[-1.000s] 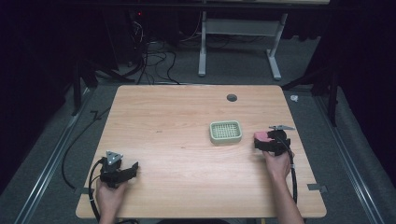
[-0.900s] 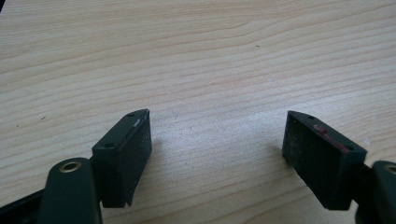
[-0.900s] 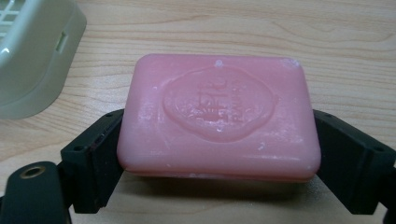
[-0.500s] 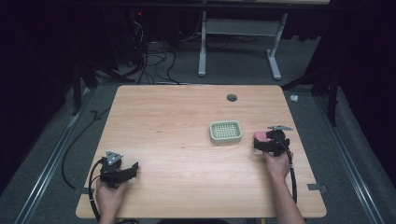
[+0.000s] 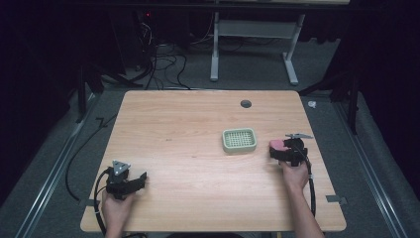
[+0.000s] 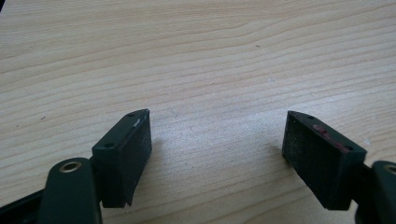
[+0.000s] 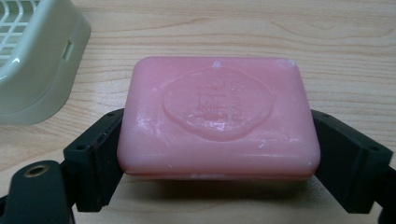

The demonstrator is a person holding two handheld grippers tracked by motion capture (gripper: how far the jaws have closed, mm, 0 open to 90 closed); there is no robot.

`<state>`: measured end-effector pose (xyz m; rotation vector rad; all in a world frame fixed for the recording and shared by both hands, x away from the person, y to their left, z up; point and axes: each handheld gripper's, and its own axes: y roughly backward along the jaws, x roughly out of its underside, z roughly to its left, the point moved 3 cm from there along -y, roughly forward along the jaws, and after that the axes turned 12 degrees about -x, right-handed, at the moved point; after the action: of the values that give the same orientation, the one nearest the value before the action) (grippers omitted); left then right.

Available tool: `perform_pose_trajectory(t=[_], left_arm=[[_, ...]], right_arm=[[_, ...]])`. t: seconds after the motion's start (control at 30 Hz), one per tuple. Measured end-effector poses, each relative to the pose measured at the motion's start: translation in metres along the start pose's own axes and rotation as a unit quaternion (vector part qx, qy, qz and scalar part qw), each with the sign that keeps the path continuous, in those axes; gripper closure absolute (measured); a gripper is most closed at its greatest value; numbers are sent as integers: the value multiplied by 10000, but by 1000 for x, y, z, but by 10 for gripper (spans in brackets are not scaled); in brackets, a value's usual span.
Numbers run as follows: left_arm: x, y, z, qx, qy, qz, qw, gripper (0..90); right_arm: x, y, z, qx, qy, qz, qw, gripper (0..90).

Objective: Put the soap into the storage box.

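- High view: right gripper point(image 5: 282, 148) sitting at right of frame, gripping pink soap point(image 5: 277, 144) just right of the green soap dish point(image 5: 239, 140); left gripper point(image 5: 138, 179) resting at lower left on the tabletop point(image 5: 188, 124).
- Left gripper view: jaws spread wide, grasping nothing, bare tabletop between.
- Right gripper view: jaws clamping the soap's two ends at frame centre; dish at upper left.

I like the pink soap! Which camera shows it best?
The right gripper view: the pink soap looks big there, stamp clear, clamped between the black jaws. The high view shows a small pink bit at the right gripper.
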<state>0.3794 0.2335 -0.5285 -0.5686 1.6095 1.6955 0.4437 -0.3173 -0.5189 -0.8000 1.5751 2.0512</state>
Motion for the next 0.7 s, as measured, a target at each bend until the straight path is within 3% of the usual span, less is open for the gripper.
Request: perform_pose_trajectory(t=[0.7], left_arm=[[0,0,0,0,-1,1,10000,244]], right_arm=[[-5,17,10,-166,111,-240,9995,138]])
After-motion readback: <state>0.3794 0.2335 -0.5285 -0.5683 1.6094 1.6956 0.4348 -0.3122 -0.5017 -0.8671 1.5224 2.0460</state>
